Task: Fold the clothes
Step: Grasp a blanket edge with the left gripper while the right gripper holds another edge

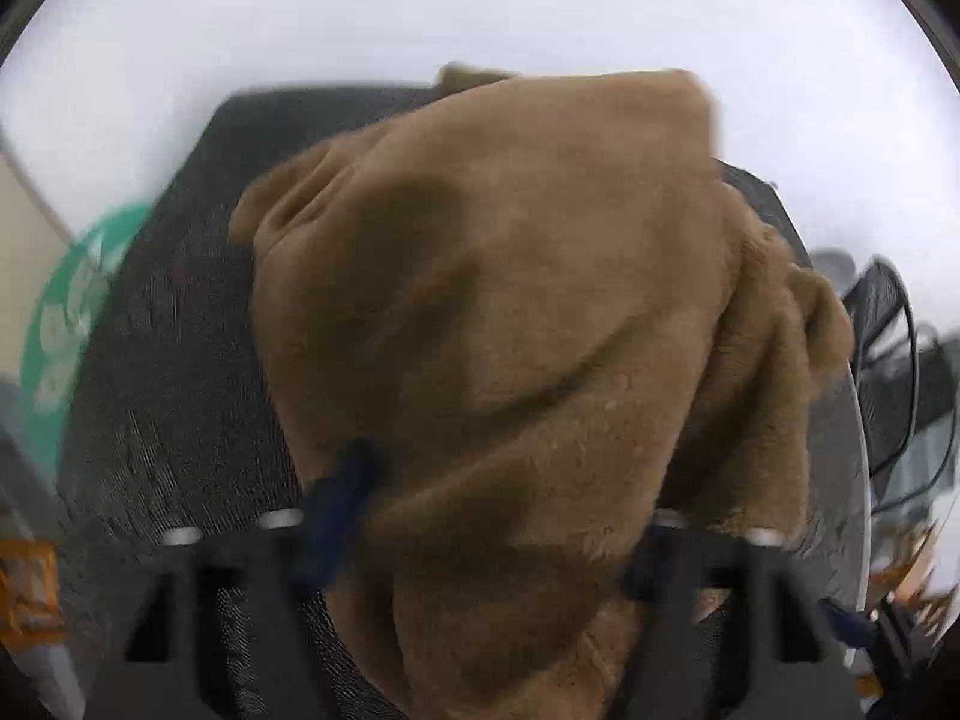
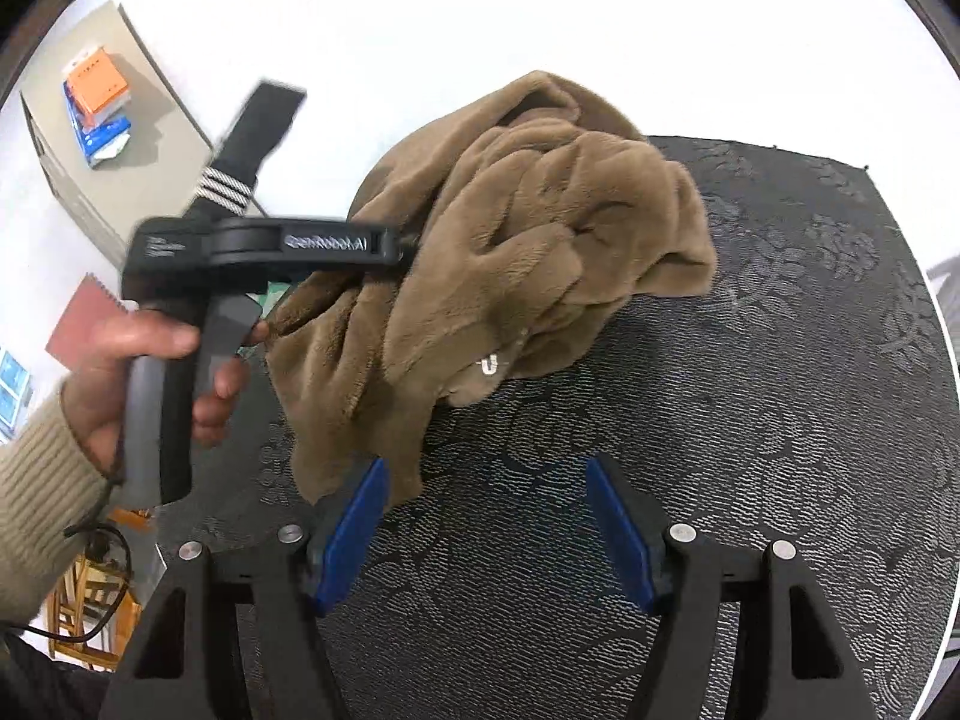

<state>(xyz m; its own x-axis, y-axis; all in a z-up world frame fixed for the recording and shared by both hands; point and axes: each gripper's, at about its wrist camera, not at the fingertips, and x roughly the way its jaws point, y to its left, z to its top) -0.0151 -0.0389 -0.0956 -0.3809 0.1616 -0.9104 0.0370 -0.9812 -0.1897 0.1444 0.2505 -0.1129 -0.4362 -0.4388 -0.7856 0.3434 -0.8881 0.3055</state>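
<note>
Right gripper (image 2: 486,516) first: its blue fingers (image 2: 354,531) stand wide apart with nothing between them, only the dark patterned tabletop (image 2: 750,420) under the gap. Just beyond the left-hand finger hangs the lowest flap of the brown fleece (image 2: 528,240), close to the pad; whether it touches, hard to say. Further out, the fleece bunches in a crumpled heap, partly lying on the tabletop ahead of the fingers and partly lifted off toward the left. A small white tag (image 2: 489,365) shows on its near side.

Out there to the left, a hand (image 2: 150,372) in a ribbed beige sleeve (image 2: 42,492) grips the handle of the left gripper (image 2: 408,246), whose nose is buried in the cloth.

Left wrist view now, and it's blurred: the fleece (image 1: 510,312) fills the space between the fingers (image 1: 336,510) and drapes over the right one. The fingers look parted around a thick fold, but whether they pinch it, I cannot tell. Beyond the cloth, the tabletop (image 1: 180,330), then white floor (image 1: 480,12); far left of the right fingers, a box (image 2: 150,138) with an orange packet (image 2: 96,81).
</note>
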